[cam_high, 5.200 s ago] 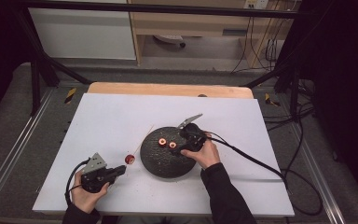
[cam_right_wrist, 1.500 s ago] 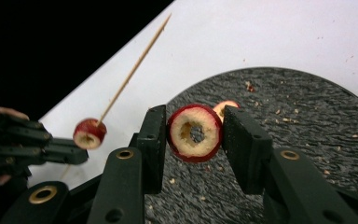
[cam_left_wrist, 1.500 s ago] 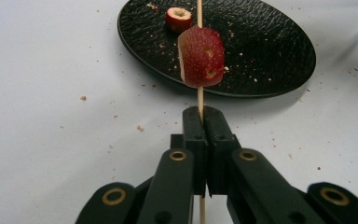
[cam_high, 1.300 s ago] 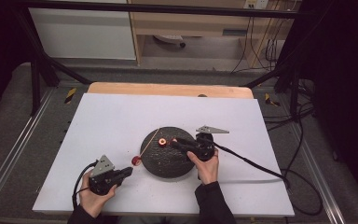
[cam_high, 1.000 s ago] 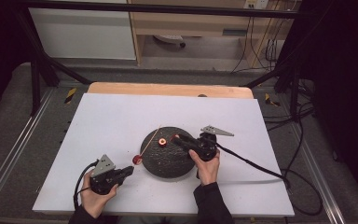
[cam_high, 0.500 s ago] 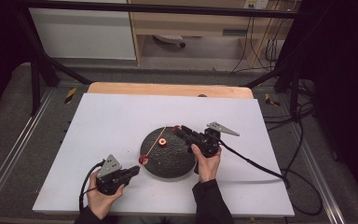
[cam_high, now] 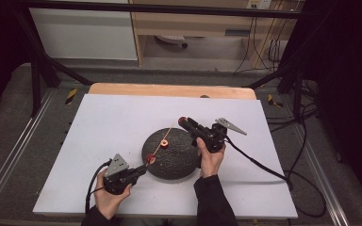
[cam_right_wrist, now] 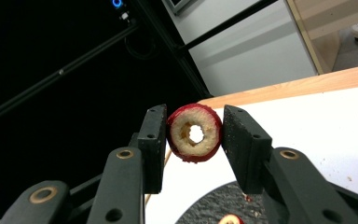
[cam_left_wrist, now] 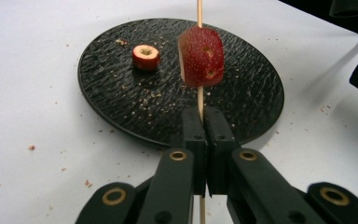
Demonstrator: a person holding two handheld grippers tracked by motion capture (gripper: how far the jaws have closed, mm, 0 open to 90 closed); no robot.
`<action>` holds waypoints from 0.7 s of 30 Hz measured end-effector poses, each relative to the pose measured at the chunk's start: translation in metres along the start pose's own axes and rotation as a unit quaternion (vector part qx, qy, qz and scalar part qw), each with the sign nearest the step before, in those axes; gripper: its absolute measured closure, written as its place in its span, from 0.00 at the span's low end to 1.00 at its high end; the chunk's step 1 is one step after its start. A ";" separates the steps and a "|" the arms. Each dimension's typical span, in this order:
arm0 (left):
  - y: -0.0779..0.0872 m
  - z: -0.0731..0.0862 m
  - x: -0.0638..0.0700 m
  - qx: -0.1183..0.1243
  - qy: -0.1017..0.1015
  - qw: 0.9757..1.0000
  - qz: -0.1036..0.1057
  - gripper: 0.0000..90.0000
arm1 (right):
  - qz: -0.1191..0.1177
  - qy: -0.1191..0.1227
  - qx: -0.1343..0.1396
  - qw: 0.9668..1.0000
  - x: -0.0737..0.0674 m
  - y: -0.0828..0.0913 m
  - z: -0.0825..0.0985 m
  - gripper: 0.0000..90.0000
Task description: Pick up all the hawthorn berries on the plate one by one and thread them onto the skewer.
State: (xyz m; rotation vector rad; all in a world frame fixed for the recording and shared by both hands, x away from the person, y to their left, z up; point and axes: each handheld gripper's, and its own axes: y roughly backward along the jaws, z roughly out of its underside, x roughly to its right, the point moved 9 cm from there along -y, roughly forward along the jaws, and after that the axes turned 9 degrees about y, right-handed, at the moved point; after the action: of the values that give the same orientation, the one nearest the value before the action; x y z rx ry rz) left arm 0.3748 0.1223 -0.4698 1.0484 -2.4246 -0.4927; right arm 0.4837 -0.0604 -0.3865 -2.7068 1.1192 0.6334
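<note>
Skewering step: a wooden skewer point(cam_left_wrist: 199, 98) bearing one fruit piece point(cam_left_wrist: 201, 56) is being pinched over the black plate point(cam_high: 179, 165) by the left tool point(cam_left_wrist: 200, 119), while a cored fruit ring point(cam_right_wrist: 195, 133), being clamped in the right tool point(cam_right_wrist: 193, 140), is judged as needing its hole aligned with the skewer tip.

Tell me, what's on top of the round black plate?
One red fruit ring lies on the black plate, with crumbs scattered around. What is under the ring is covered.

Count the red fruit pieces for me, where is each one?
3. One on the skewer held by the left gripper, one between the right gripper's pads, one lying on the black plate. More might be hidden.
</note>
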 end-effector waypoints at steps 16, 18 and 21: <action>-0.008 -0.004 0.014 0.006 -0.005 1.000 0.009 0.98 | 0.006 -0.025 0.046 0.999 0.005 -0.006 -0.010 0.68; -0.009 -0.004 0.015 0.006 -0.006 1.000 0.009 0.98 | 0.005 -0.028 0.049 0.998 0.005 -0.006 -0.010 0.68; -0.010 -0.004 0.014 0.008 -0.006 1.000 0.007 0.98 | 0.002 -0.031 0.051 0.998 0.004 -0.006 -0.009 0.68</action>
State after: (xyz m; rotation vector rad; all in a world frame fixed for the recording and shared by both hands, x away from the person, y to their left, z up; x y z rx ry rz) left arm 0.3740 0.1046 -0.4673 1.0361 -2.4491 -0.4774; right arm 0.4935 -0.0610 -0.3801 -2.5823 1.1117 0.6375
